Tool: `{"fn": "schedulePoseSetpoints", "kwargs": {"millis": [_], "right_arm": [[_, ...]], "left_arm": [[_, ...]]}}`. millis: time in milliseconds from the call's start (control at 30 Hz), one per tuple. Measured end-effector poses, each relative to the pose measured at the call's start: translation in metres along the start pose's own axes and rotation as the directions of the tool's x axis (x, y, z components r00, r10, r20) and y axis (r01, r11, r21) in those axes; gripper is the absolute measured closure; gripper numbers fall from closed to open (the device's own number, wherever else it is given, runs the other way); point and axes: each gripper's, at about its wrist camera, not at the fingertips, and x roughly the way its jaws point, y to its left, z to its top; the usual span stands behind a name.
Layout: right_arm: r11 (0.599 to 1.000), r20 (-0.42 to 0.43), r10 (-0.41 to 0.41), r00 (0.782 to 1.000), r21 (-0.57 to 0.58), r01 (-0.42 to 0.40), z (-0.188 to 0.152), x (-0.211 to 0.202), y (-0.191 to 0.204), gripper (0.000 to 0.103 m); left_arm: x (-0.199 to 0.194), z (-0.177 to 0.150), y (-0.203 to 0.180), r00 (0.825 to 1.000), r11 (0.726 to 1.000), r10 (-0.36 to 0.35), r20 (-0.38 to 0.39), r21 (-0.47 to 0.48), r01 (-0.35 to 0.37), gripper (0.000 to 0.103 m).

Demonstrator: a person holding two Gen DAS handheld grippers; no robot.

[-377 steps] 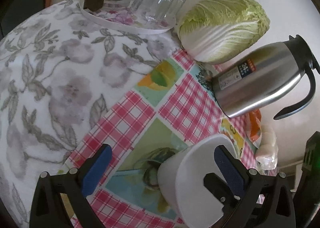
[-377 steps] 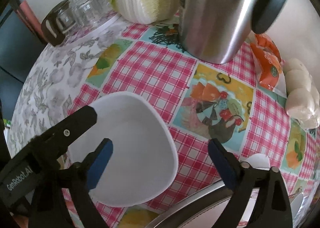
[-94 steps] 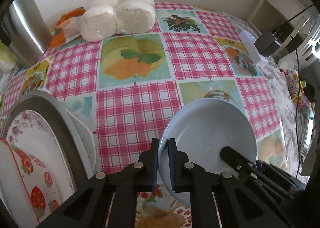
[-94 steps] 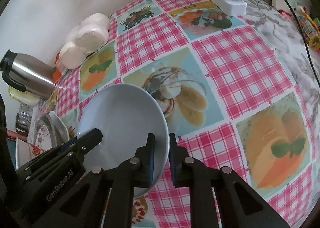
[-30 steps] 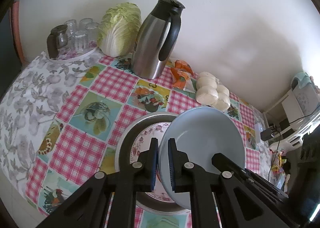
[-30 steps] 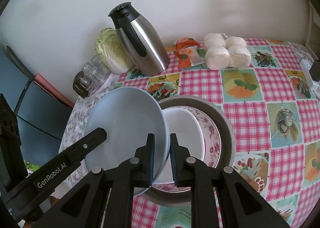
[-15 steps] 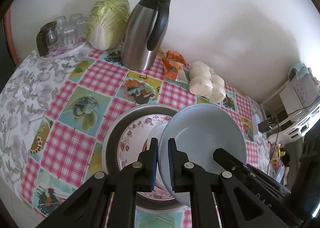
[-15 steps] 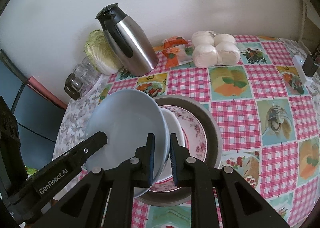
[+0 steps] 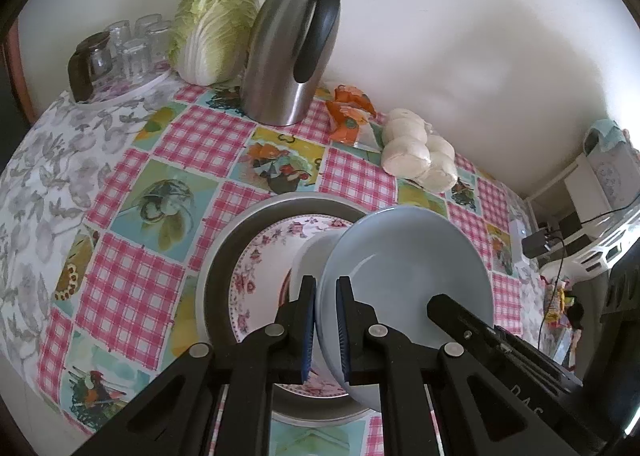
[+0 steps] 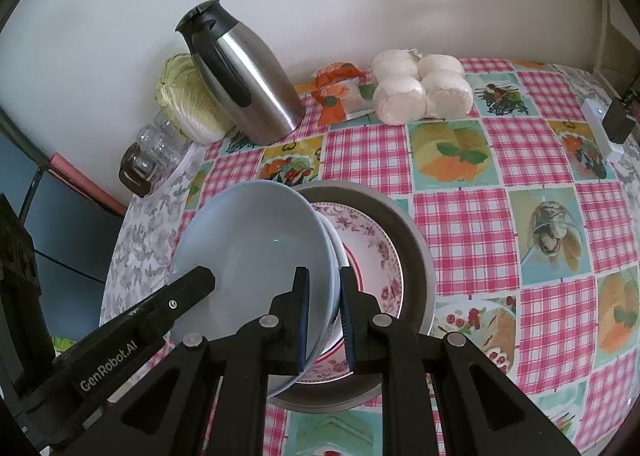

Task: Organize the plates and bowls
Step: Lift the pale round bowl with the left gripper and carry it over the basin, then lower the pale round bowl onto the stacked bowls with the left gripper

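Observation:
A pale blue bowl [image 9: 408, 268] [image 10: 256, 252] hangs tilted over the stack of dishes. My left gripper [image 9: 325, 320] is shut on its left rim and my right gripper [image 10: 324, 312] is shut on its right rim. Under it lies a grey metal plate [image 9: 224, 256] [image 10: 412, 240] holding a pink floral plate [image 9: 260, 256] [image 10: 372, 252] and a white bowl [image 9: 306, 256], mostly hidden by the blue bowl. The blue bowl's edge sits close over the white bowl; whether they touch I cannot tell.
Along the wall stand a steel thermos jug [image 9: 288, 56], a napa cabbage [image 9: 212, 36], glasses on a tray [image 9: 120, 52], an orange packet [image 9: 348, 112] and bagged white buns [image 9: 420, 156]. A power strip with a plug [image 10: 604, 124] lies at the table's right edge.
The blue bowl, held by both grippers, has come down a little closer to the dish stack. The white bowl is more covered by it than a second ago.

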Motion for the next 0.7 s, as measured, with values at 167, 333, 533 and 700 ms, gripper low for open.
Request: {"fn": "schedulePoseSetpoints", "kwargs": {"millis": [167, 333, 533, 700], "right_arm": [[1.0, -0.02, -0.003, 1.0, 0.001, 0.003, -0.001, 0.007, 0.0, 0.086], [1.0, -0.031, -0.01, 0.999, -0.006, 0.01, -0.001, 0.009, 0.0, 0.086], [1.0, -0.032, -0.02, 0.999, -0.023, 0.019, 0.0, 0.009, 0.003, 0.077], [0.998, 0.041, -0.03, 0.999, -0.051, 0.032, 0.004, -0.009, 0.008, 0.064]], "left_arm": [[0.005, 0.0, 0.005, 1.0, 1.0, -0.002, -0.019, -0.022, 0.002, 0.092], [0.006, 0.0, 0.006, 1.0, 0.999, 0.003, -0.022, -0.034, -0.004, 0.092], [0.003, 0.002, 0.009, 1.0, 0.999, 0.005, -0.009, -0.047, -0.006, 0.092], [-0.002, 0.003, 0.007, 1.0, 0.999, -0.016, 0.009, -0.05, 0.017, 0.089]]}}
